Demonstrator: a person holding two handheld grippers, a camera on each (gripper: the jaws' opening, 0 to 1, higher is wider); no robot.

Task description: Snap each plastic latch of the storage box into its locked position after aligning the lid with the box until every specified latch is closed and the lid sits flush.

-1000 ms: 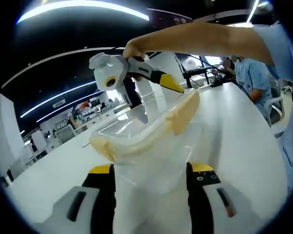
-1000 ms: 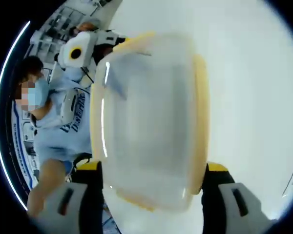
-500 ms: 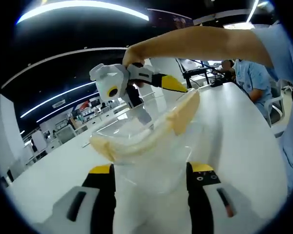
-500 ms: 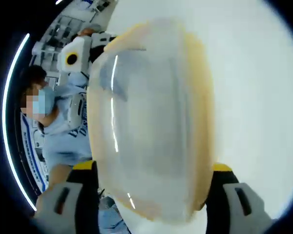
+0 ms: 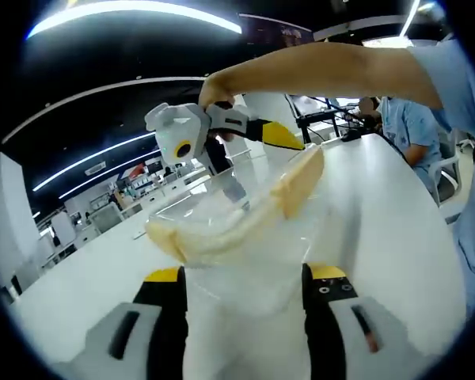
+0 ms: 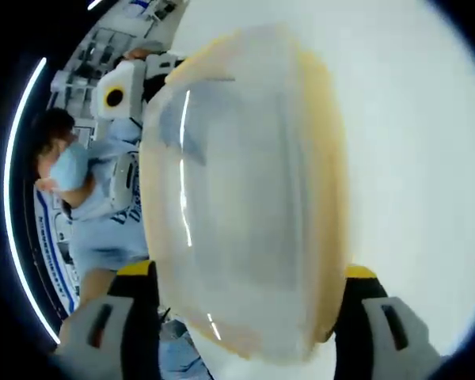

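Left gripper view: the clear, yellow-rimmed storage box (image 5: 245, 229) is held aloft over the white desk (image 5: 380, 206), clamped endwise between the left gripper (image 5: 243, 285) jaws, its far end gripped by the right gripper (image 5: 281, 136).

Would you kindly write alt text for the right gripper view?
A clear plastic storage box lid with a yellow rim sits between the right hand-held gripper jaws, above a white table. The left hand-held gripper and a person in light blue appear behind.
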